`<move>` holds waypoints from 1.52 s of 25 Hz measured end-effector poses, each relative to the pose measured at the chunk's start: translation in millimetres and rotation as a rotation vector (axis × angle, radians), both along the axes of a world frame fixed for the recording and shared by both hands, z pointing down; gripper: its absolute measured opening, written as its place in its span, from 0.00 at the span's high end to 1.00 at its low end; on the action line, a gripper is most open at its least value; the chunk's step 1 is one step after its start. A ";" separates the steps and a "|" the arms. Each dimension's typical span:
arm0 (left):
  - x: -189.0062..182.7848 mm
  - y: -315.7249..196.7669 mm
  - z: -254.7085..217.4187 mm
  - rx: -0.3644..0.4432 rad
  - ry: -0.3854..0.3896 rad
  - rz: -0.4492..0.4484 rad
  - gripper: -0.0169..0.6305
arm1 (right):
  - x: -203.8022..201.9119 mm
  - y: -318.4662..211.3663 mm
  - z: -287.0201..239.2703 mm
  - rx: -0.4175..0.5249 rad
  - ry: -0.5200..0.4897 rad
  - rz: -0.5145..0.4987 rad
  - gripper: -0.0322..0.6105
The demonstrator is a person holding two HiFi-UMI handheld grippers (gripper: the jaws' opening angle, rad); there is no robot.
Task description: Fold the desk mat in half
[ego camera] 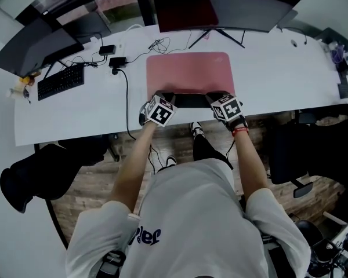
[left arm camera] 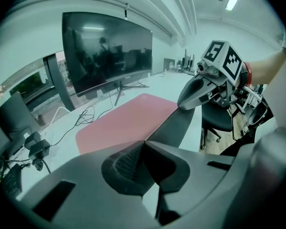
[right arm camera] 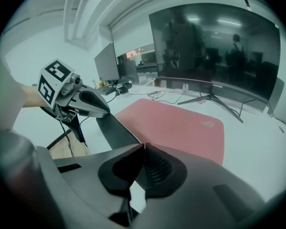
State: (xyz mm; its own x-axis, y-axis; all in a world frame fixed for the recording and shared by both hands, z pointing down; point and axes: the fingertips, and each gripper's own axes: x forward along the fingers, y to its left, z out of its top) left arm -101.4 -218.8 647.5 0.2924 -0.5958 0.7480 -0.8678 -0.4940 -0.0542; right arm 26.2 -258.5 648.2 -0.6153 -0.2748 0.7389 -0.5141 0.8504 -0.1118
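A pink desk mat (ego camera: 189, 71) lies on the white desk in front of the curved monitor. Its near edge is lifted and curled back, so the dark underside (ego camera: 189, 99) shows as a strip between my two grippers. My left gripper (ego camera: 160, 96) is shut on the mat's near left corner, and my right gripper (ego camera: 217, 97) is shut on the near right corner. In the left gripper view the dark underside (left arm camera: 174, 125) runs from my jaws to the right gripper (left arm camera: 185, 104). The right gripper view shows the same strip (right arm camera: 115, 128) reaching the left gripper (right arm camera: 102, 112), with the pink top (right arm camera: 178, 128) beyond.
A large curved monitor (ego camera: 220, 4) stands behind the mat, a second monitor (ego camera: 35, 48) at the far left. A black keyboard (ego camera: 61, 81), power bricks and cables (ego camera: 117, 62) lie left of the mat. Black office chairs (ego camera: 43, 167) stand on both sides of the person.
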 end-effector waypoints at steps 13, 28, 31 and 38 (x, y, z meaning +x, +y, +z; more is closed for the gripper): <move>-17.6 -40.2 -3.7 -0.009 -0.006 -0.003 0.94 | -20.0 -48.2 -7.7 0.034 0.013 -0.026 0.91; -31.7 -87.2 1.0 -0.027 -0.015 -0.007 0.94 | -34.5 -92.5 -3.2 0.035 0.022 -0.043 0.92; -34.6 -97.2 0.6 -0.028 -0.020 -0.009 0.94 | -37.9 -103.0 -3.8 0.039 0.020 -0.046 0.92; -43.5 -116.6 3.6 -0.036 -0.020 -0.026 0.94 | -46.8 -124.4 -2.5 0.040 0.019 -0.051 0.92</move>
State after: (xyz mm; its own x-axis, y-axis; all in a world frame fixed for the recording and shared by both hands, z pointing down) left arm -144.9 -335.3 651.1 0.2615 -0.5756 0.7748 -0.8795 -0.4728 -0.0544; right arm -20.6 -382.8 645.7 -0.6153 -0.2731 0.7395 -0.4721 0.8789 -0.0683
